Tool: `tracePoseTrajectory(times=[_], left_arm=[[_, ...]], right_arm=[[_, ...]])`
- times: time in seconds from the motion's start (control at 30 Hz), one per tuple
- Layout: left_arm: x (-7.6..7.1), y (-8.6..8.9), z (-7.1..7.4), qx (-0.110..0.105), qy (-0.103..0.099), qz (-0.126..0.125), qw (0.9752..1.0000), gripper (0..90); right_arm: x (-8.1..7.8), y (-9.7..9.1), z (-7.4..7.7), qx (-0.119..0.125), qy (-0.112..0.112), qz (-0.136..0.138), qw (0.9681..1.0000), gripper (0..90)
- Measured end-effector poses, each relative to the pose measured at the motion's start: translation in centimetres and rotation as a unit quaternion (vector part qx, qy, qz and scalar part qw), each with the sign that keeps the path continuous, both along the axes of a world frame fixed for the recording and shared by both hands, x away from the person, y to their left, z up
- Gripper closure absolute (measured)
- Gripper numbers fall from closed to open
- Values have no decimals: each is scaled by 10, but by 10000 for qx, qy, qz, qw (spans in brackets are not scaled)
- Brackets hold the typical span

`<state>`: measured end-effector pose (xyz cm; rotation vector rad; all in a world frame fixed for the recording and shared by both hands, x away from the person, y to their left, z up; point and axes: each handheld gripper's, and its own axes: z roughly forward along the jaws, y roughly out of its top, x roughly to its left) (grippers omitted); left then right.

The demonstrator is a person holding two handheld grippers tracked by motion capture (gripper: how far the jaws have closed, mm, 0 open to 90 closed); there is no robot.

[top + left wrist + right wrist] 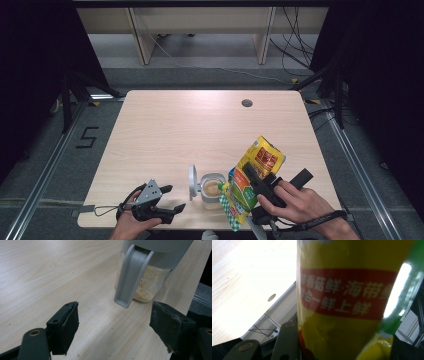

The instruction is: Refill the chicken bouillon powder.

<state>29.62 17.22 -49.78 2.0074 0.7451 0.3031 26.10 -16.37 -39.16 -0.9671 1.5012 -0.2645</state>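
A clear jar part full of beige granules stands near the table's front edge, its grey flip lid swung open to the left. My right gripper is shut on a yellow and green food bag, which is tilted with its lower end beside the jar's mouth. In the right gripper view the bag is pinched between the jaws of the right gripper. My left gripper rests open on the table just left of the jar. The left gripper view has the left gripper empty, with the jar and lid flap just ahead.
The light wooden table has a round cable hole near its far edge. Beyond it stand desk legs and loose cables on a grey floor. The table's front edge runs right under both hands.
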Motion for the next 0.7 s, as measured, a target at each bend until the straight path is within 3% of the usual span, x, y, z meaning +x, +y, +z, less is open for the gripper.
tracePoseTrajectory(times=[0.03, 0.07, 0.3, 0.43, 0.47, 0.57, 0.63, 0.7], left_arm=[[0, 0, 0, -4, 1, 1, 10000, 226], [-1, -1, 0, -83, 99, 70, 9999, 226], [-1, -1, 0, -70, 91, 62, 9999, 226], [0, 0, 0, 6, -3, 0, 10000, 226], [-1, -1, 0, -68, 93, 65, 9999, 226], [-1, -1, 0, -70, 84, 61, 9999, 226], [-1, -1, 0, -69, 86, 61, 9999, 226], [-1, -1, 0, -73, 82, 66, 9999, 226]], right_arm=[[-1, -1, -2, 193, 53, -15, 9998, 615], [-1, 0, -2, 122, 84, 19, 9999, 615], [-2, 1, -3, 221, 77, 22, 9997, 616], [-4, 2, -3, 192, 81, 62, 9998, 616], [-4, 2, -3, 176, 96, 75, 9998, 616], [-5, 4, -1, 51, 21, 134, 9999, 617], [-5, 4, -2, 146, 58, 115, 9998, 617], [-5, 4, -1, 0, 8, 118, 9999, 617]])
